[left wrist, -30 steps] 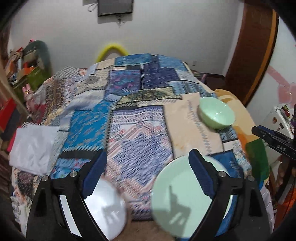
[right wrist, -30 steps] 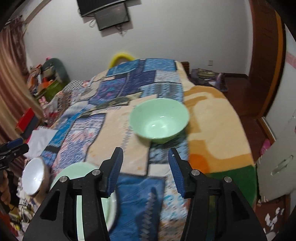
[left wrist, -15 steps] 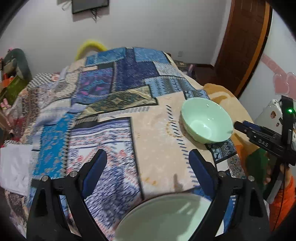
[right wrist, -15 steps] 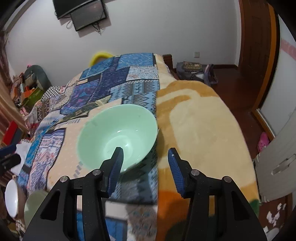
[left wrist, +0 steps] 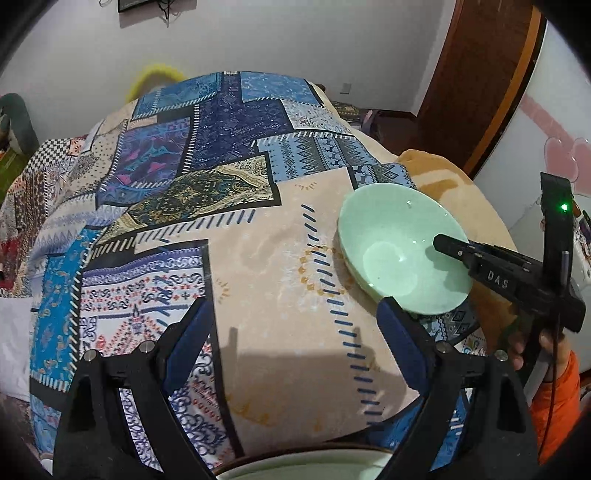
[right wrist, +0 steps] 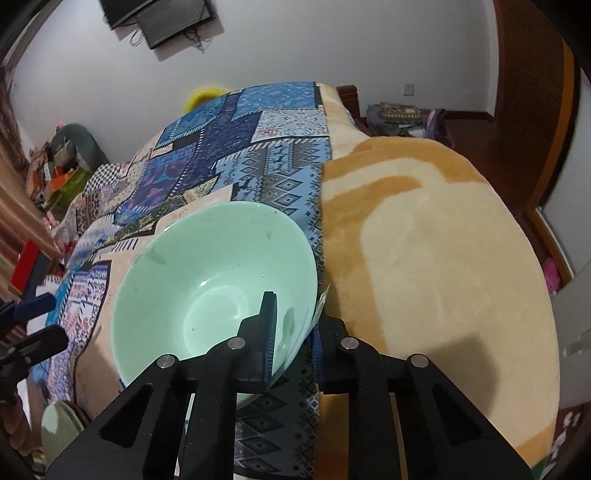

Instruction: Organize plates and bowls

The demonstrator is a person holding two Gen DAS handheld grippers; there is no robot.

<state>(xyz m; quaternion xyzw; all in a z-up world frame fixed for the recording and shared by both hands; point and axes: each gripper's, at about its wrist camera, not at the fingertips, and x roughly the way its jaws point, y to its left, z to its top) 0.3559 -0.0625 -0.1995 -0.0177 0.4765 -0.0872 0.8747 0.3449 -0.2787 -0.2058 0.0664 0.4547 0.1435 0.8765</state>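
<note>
In the right wrist view, the right gripper (right wrist: 291,332) is clenched on the rim of the mint-green bowl (right wrist: 207,280): one finger sits inside the wall, the other outside at the bowl's 4 o'clock edge. The bowl holds nothing and rests on the patchwork bedspread (right wrist: 258,162), tilted slightly toward the camera. At 8 o'clock, low in this view, the edge of a pale green plate (right wrist: 59,424) shows, and at 9 o'clock the blue-padded tips of the left gripper (right wrist: 33,306).

In the left wrist view, the left gripper (left wrist: 295,343) hovers released, fingers wide apart with only bedspread between them. A plate rim shows at 6 o'clock beneath it. The bowl lies at 2 o'clock.

The bedspread covers a bed; beside it at 3 o'clock lies a tan fleece blanket (right wrist: 424,240). Farther off stand a white wall, a wall-mounted screen (right wrist: 159,18) at 11 o'clock and a brown wooden door (right wrist: 532,99) at 2 o'clock.

Counted: one bowl, one plate, two grippers.
</note>
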